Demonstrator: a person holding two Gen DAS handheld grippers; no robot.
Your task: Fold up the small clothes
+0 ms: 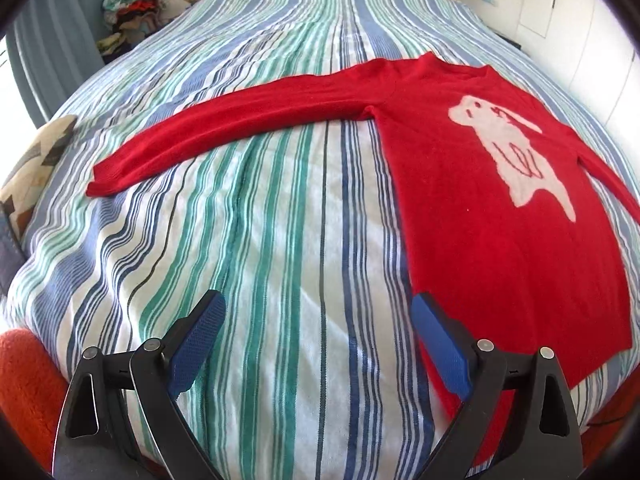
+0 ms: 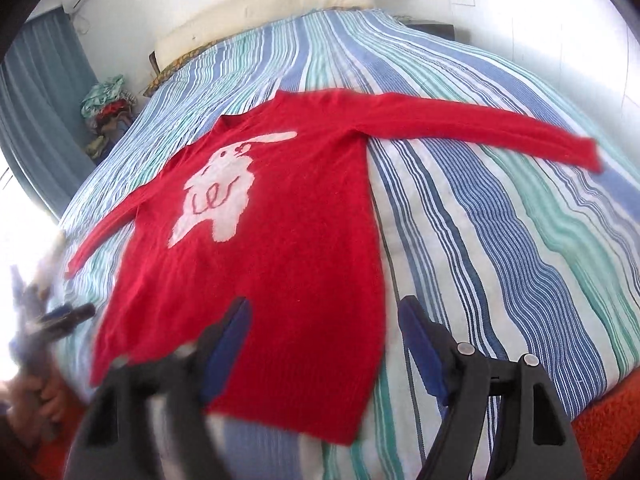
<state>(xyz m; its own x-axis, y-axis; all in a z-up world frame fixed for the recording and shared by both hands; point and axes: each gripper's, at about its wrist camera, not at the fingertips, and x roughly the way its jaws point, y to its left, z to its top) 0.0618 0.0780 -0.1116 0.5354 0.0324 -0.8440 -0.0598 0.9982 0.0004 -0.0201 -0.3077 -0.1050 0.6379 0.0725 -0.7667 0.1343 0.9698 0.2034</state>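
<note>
A small red sweater [image 1: 492,216] with a white animal figure lies flat, front up, on the striped bed, both sleeves spread out; it also shows in the right wrist view [image 2: 280,248]. My left gripper [image 1: 318,308] is open and empty, above the bedspread just left of the sweater's lower edge. My right gripper [image 2: 324,312] is open and empty, hovering over the sweater's lower right part. The left gripper [image 2: 60,316] appears blurred at the left edge of the right wrist view, near the sweater's lower left corner.
The striped bedspread [image 1: 260,240] covers the bed. A pile of clothes [image 1: 132,4] sits beyond the bed's far left corner, beside blue curtains. A cream headboard [image 2: 260,8] and white walls lie behind. An orange rug [image 1: 28,392] lies at the foot.
</note>
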